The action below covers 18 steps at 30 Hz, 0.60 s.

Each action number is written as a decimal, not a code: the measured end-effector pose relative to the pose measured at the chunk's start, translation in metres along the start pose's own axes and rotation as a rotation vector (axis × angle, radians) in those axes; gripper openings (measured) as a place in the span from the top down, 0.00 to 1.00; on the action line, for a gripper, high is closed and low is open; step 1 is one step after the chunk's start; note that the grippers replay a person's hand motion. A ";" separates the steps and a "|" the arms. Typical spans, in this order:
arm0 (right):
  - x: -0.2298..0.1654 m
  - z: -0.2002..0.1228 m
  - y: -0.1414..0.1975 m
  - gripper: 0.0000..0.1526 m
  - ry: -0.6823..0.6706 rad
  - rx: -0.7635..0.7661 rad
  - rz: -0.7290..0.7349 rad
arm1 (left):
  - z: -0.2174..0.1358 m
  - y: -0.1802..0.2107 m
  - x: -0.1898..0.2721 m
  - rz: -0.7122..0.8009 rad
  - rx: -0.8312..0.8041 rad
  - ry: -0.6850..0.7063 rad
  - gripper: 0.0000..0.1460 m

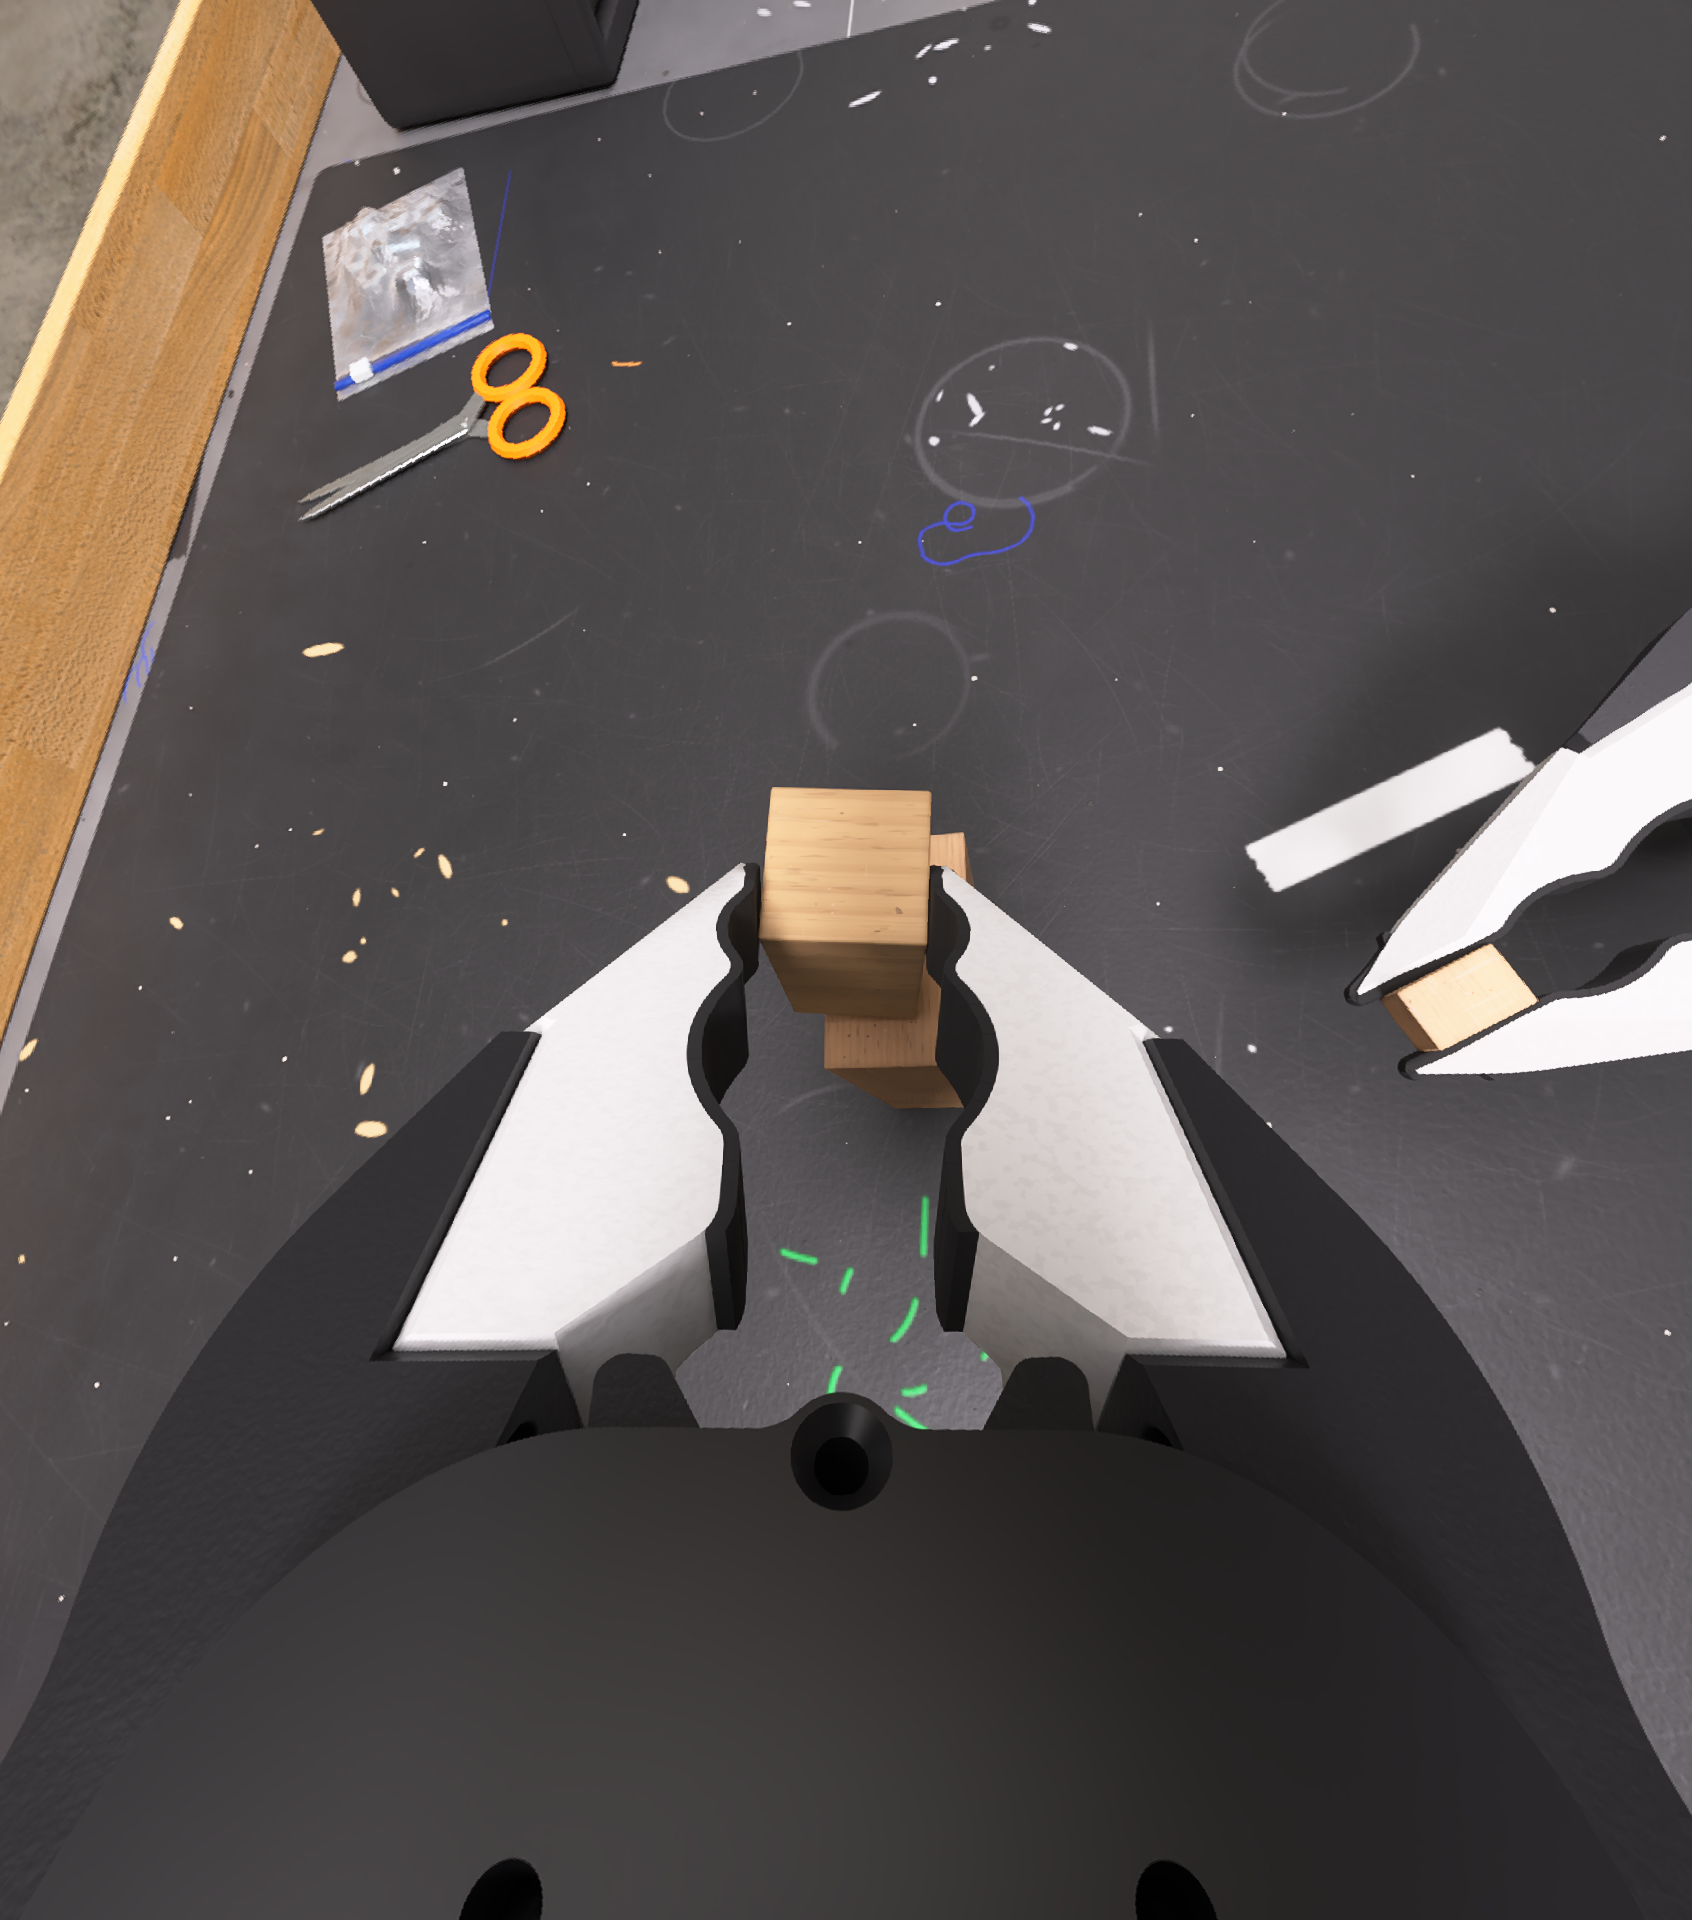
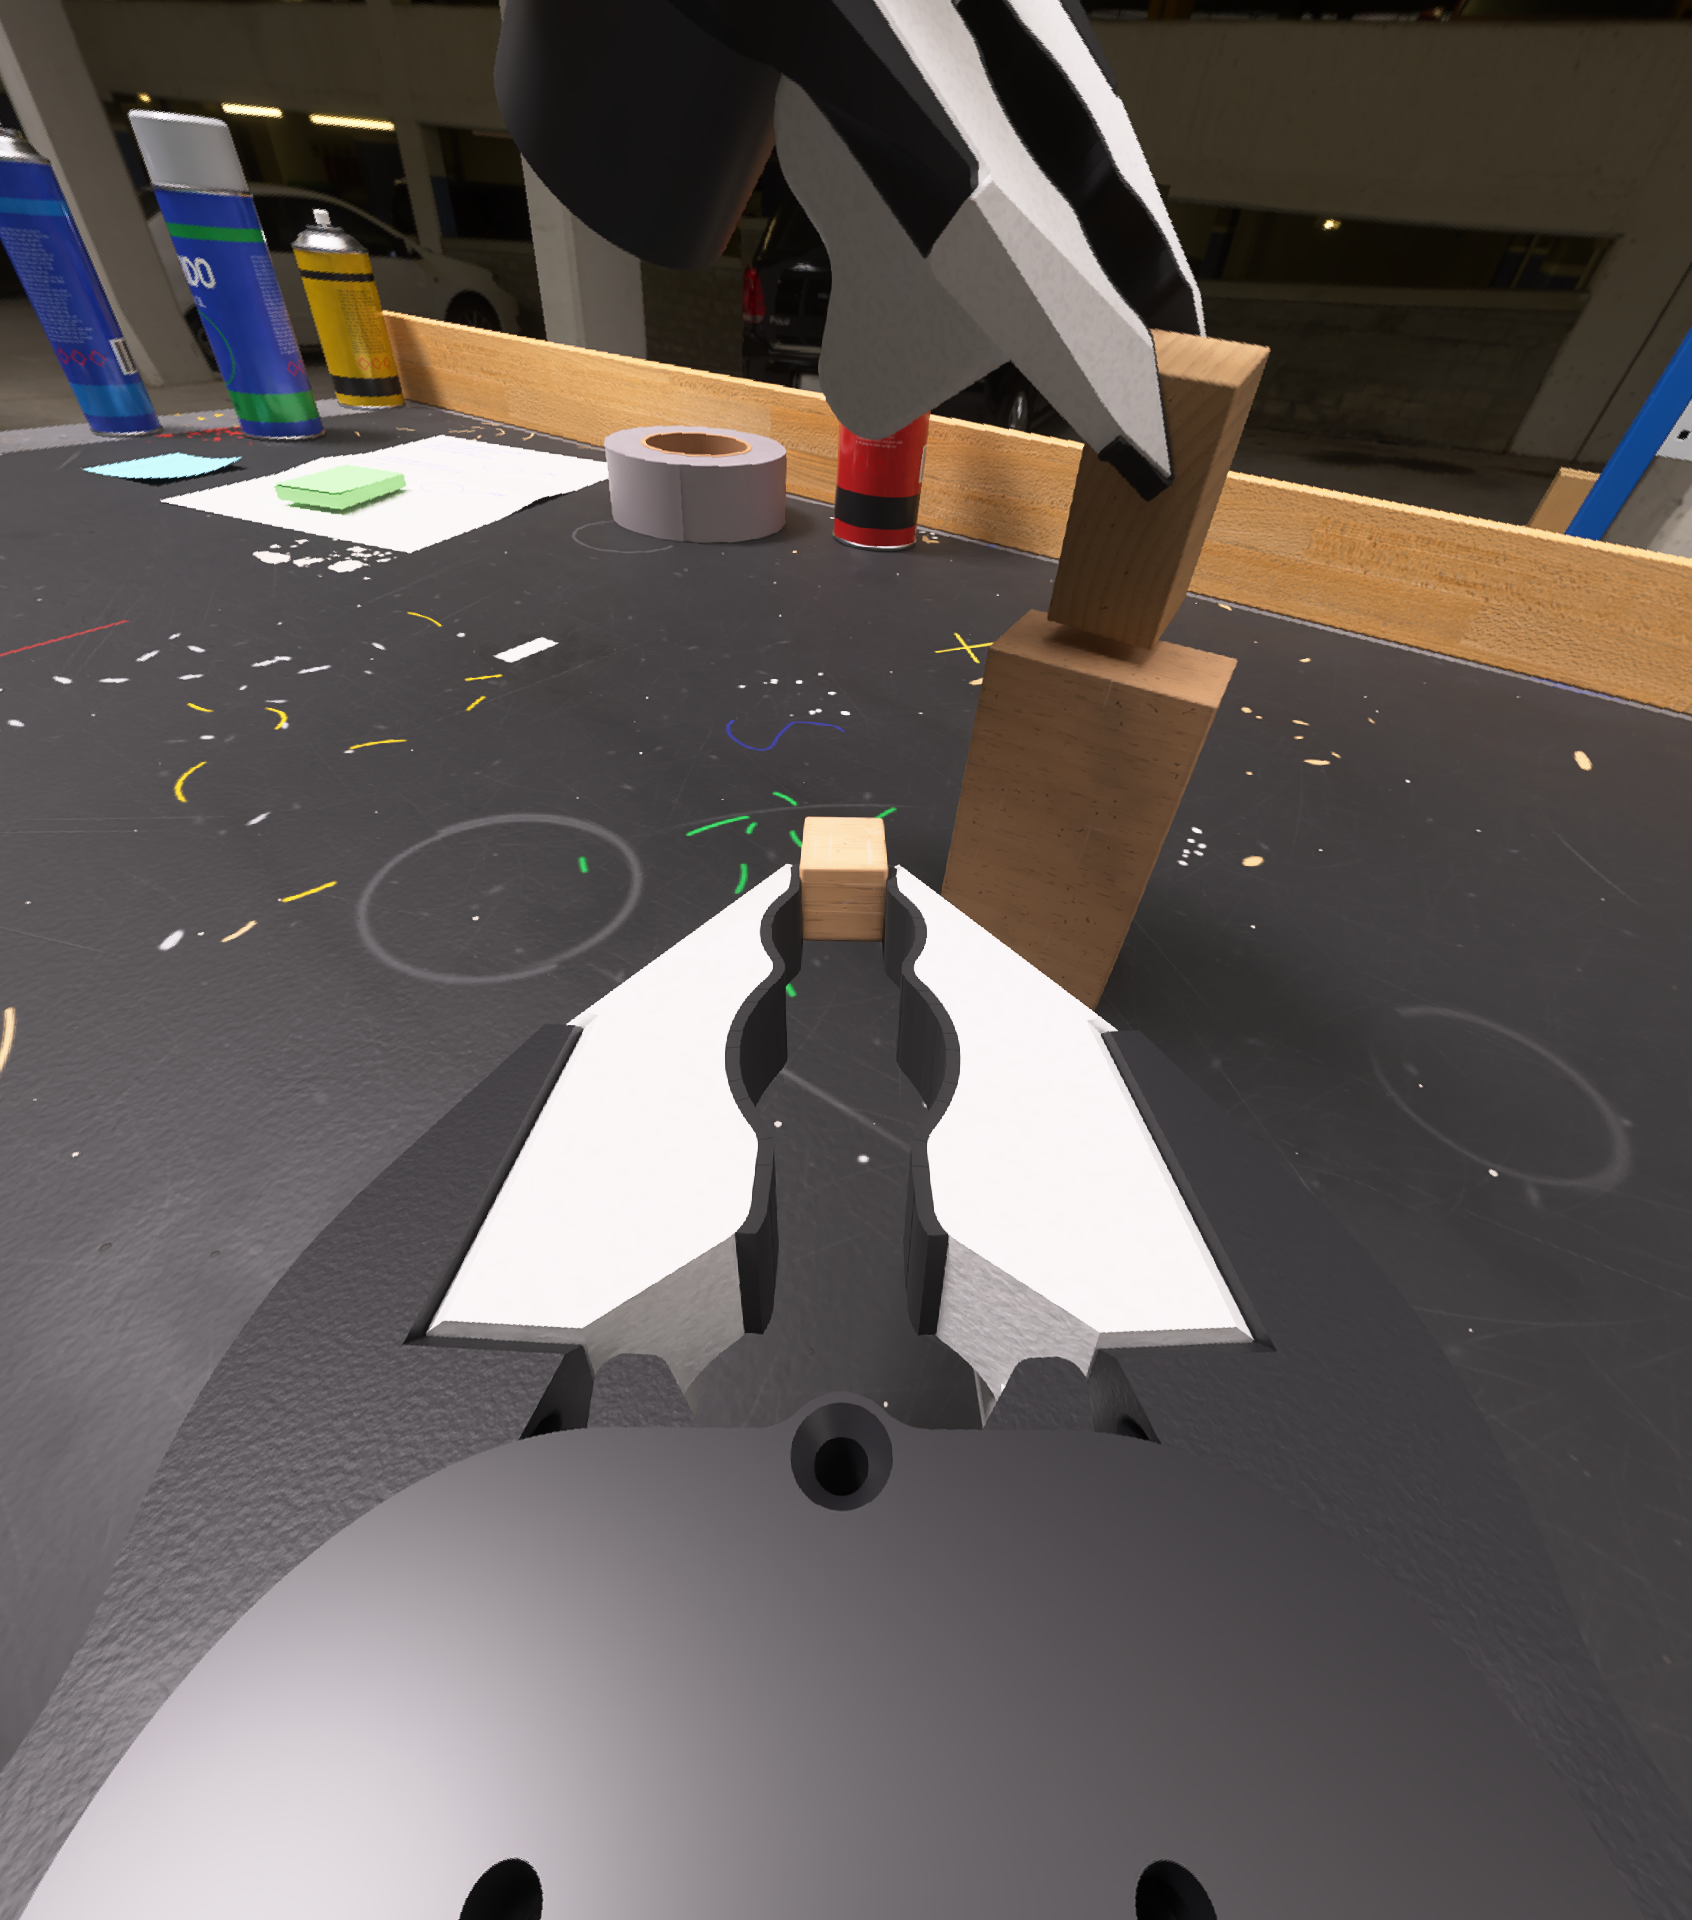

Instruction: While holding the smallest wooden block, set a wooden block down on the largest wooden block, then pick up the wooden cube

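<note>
— While looking down along the left gripper (image 1: 844,883): clamped on a wooden block (image 1: 847,899), fingertips pressed against its two sides.
— And below it?
— Largest wooden block (image 1: 892,1055), mostly hidden behind the held one and the right finger; contact not clear from here.
— Around it?
— Dark table (image 1: 1237,312), orange-handled scissors (image 1: 452,421) and a zip bag (image 1: 406,275) far left, a white strip (image 1: 1393,805) beside the right gripper (image 1: 1382,1023), itself cut off by the frame edge, pinching the smallest wooden block (image 1: 1455,997).
— From the right wrist?
— Right gripper (image 2: 844,883) narrowly closed on the smallest wooden block (image 2: 844,878), held above the table (image 2: 302,1091).
— The stack?
— Largest wooden block (image 2: 1081,800) upright just right of the fingers; wooden block (image 2: 1148,499) tilted, lower end resting on its top, left gripper (image 2: 1133,457) gripping it from above.
— Behind?
— Tape roll (image 2: 696,483), red can (image 2: 878,483), three spray cans (image 2: 229,281), green pad (image 2: 340,486) on white paper (image 2: 468,483).
</note>
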State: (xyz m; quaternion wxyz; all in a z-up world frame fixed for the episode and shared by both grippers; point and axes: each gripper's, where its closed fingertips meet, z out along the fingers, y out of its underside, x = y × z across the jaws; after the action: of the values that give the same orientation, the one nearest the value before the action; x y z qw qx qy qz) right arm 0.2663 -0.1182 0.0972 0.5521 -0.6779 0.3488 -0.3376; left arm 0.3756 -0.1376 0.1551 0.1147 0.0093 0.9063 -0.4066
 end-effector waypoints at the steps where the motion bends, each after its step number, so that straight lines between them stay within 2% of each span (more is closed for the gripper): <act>1: 0.000 0.000 0.000 0.91 0.000 0.001 0.001 | 0.001 0.000 0.001 0.002 0.000 0.002 0.78; 18: -0.003 0.000 -0.001 0.91 -0.002 0.002 0.003 | 0.006 0.001 0.000 -0.006 0.010 -0.003 0.78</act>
State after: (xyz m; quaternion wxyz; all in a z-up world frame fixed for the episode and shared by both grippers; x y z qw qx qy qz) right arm 0.2650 -0.1155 0.0985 0.5534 -0.6773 0.3490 -0.3366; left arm 0.3774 -0.1417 0.1507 0.1149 0.0063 0.9042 -0.4113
